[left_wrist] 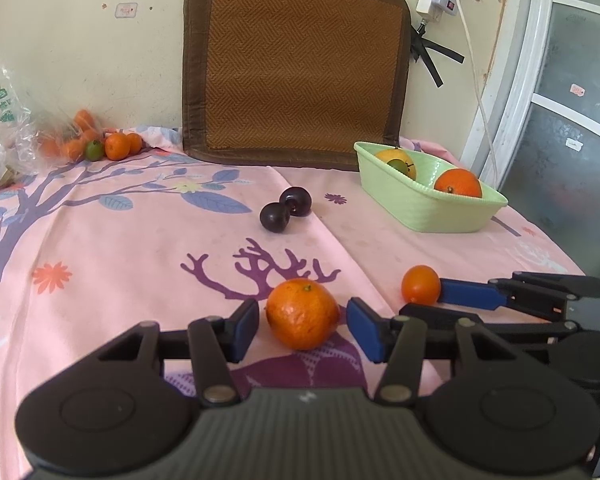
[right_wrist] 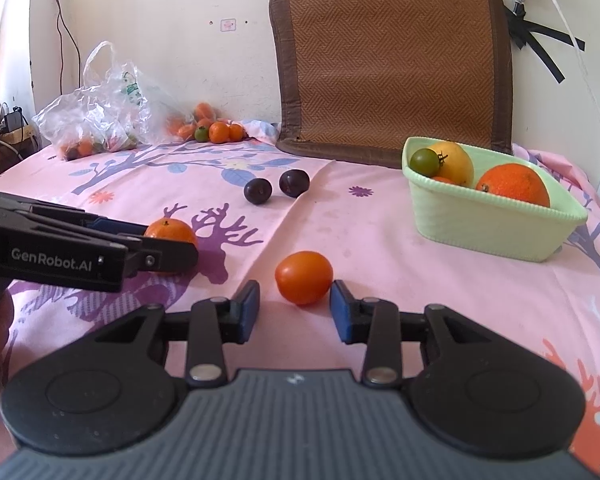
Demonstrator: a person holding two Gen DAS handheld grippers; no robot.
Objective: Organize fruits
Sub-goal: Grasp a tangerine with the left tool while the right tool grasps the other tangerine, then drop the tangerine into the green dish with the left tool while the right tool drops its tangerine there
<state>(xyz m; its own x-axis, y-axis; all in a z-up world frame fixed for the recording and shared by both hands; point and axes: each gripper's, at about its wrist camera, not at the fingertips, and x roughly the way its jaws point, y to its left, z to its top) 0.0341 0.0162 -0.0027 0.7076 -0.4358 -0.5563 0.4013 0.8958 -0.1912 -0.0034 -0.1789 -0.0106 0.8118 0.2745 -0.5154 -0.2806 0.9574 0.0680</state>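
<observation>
My left gripper (left_wrist: 302,326) is open, its blue pads on either side of a large orange (left_wrist: 302,313) lying on the pink cloth; a gap shows on both sides. My right gripper (right_wrist: 295,306) is open around a smaller orange-red fruit (right_wrist: 304,277), not touching it. That fruit also shows in the left wrist view (left_wrist: 421,284), next to the right gripper (left_wrist: 440,302). Two dark plums (left_wrist: 285,209) lie mid-table. A green basket (right_wrist: 488,216) at the right holds a big orange (right_wrist: 514,184), a yellow fruit (right_wrist: 454,160) and a green one (right_wrist: 425,161).
A plastic bag (right_wrist: 100,116) with fruit and several loose small oranges (right_wrist: 218,131) lie at the back left by the wall. A woven brown mat (right_wrist: 392,60) leans on the wall behind the basket. The left gripper (right_wrist: 172,246) reaches in beside the right one.
</observation>
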